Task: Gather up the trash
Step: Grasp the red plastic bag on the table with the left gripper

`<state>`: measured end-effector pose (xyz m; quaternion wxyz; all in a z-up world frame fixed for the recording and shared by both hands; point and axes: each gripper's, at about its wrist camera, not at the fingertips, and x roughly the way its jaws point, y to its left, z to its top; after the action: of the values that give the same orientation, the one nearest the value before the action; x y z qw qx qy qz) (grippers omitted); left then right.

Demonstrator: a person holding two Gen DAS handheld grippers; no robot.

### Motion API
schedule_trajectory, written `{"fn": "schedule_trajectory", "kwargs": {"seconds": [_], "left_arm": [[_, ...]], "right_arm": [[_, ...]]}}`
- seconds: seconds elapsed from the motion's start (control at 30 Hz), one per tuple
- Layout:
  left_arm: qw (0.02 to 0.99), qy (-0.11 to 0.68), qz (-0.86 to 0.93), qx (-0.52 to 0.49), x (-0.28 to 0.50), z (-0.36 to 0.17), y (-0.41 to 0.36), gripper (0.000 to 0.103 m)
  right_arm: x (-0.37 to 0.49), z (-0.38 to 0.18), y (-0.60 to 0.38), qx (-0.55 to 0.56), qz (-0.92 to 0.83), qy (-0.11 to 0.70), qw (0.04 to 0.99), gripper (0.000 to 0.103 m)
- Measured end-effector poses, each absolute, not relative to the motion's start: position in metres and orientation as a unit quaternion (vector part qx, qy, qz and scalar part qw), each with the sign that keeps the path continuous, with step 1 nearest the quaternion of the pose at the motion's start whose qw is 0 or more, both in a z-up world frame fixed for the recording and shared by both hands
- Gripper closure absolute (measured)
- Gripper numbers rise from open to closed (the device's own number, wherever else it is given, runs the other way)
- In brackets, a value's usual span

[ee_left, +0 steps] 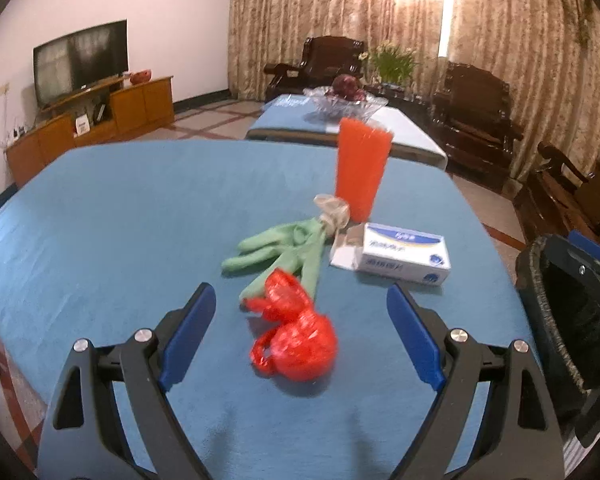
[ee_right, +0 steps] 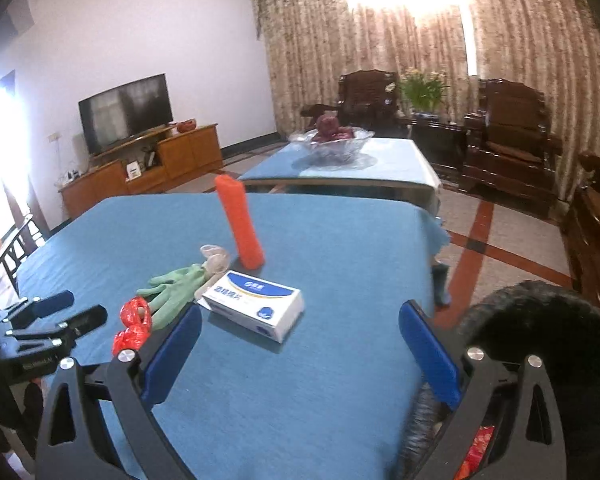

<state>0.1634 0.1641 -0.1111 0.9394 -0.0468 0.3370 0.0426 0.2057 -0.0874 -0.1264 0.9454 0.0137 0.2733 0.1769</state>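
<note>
On the blue table [ee_left: 100,220] lie a crumpled red plastic bag [ee_left: 296,332], a green glove [ee_left: 284,248], a clear crumpled wrapper [ee_left: 334,210], a white and blue box [ee_left: 404,254] and an upright orange tube [ee_left: 362,168]. My left gripper [ee_left: 302,320] is open just above the table, its pads either side of the red bag. My right gripper [ee_right: 300,344] is open and empty near the table's right edge, with the box [ee_right: 256,304] just ahead. The red bag [ee_right: 132,326], glove [ee_right: 172,292] and left gripper [ee_right: 66,312] show at its left.
A black bin [ee_right: 548,344] stands at the table's right edge, also in the left wrist view [ee_left: 560,320], with something red inside [ee_right: 480,444]. Beyond is a second blue table with a glass bowl [ee_right: 332,144], dark wooden chairs [ee_right: 508,140] and a TV cabinet [ee_right: 140,168].
</note>
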Motion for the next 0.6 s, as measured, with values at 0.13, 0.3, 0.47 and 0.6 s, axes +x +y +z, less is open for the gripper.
{"fn": "schedule_trajectory", "kwargs": {"seconds": [0.13,0.3,0.47,0.6], "left_arm": [[0.933,0.353,0.047,-0.054,0.169,-0.13,0.162,0.018],[0.924,0.374,0.057,-0.06,0.18,-0.153,0.164,0.018],[0.914,0.395,0.055,-0.07,0.186,-0.171,0.166,0.039],[0.911,0.401,0.044,-0.081,0.186,-0.178,0.165,0.063]], "right_arm": [[0.216,-0.137,-0.077,0.008,0.18,0.283,0.942,0.006],[0.229,-0.149,-0.075,0.005,0.177,0.296,0.939,0.006],[0.245,-0.162,-0.069,-0.007,0.183,0.313,0.932,0.006],[0.259,-0.17,-0.062,-0.016,0.192,0.321,0.927,0.006]]}}
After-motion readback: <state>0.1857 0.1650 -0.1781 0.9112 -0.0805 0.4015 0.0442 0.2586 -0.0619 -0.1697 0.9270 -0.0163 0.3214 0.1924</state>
